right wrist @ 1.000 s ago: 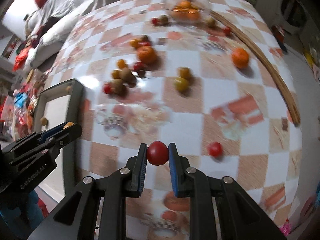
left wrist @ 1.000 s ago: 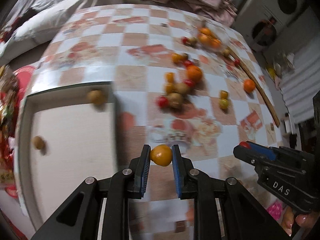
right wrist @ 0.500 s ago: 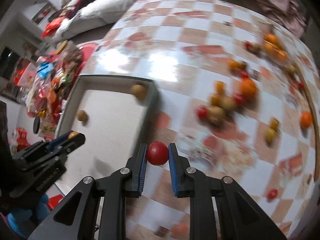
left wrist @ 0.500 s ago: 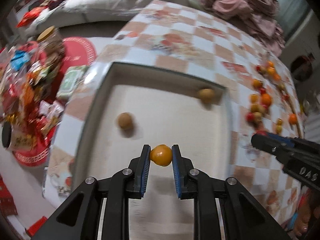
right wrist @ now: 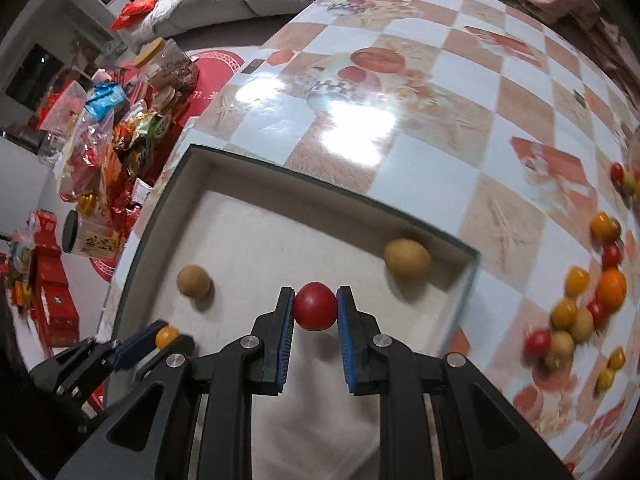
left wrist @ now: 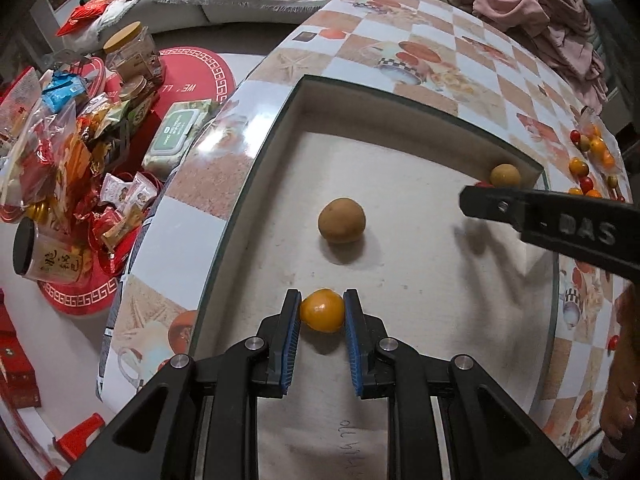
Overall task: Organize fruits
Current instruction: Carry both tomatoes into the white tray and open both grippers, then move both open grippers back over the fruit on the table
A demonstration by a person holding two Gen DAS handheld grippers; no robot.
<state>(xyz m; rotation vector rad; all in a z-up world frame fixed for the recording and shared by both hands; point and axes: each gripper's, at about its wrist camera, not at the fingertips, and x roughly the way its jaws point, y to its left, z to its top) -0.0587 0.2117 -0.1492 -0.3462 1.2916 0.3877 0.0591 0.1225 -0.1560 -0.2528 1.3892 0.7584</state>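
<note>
My left gripper [left wrist: 322, 314] is shut on a small orange fruit [left wrist: 322, 310] and holds it above the white tray [left wrist: 400, 132]. My right gripper [right wrist: 315, 308] is shut on a red tomato [right wrist: 315, 311], also above the tray [right wrist: 280, 172]. Two brown round fruits lie in the tray: one near the middle [left wrist: 341, 220] and one in the far right corner [left wrist: 505, 175]. In the right wrist view they lie left [right wrist: 193, 281] and right [right wrist: 407, 258]. The right gripper's tip [left wrist: 480, 192] shows in the left wrist view; the left gripper [right wrist: 160, 340] shows low left in the right wrist view.
Several orange, red and yellow fruits [right wrist: 580, 312] lie scattered on the checkered table [right wrist: 440, 120] right of the tray. A heap of snack bags and jars [left wrist: 80, 120] sits on the floor to the left. Clothes [left wrist: 532, 12] are piled beyond the table.
Both grippers have swung left from the scattered fruit to above the tray, each still holding its fruit. The tray now fills the lower part of both views.
</note>
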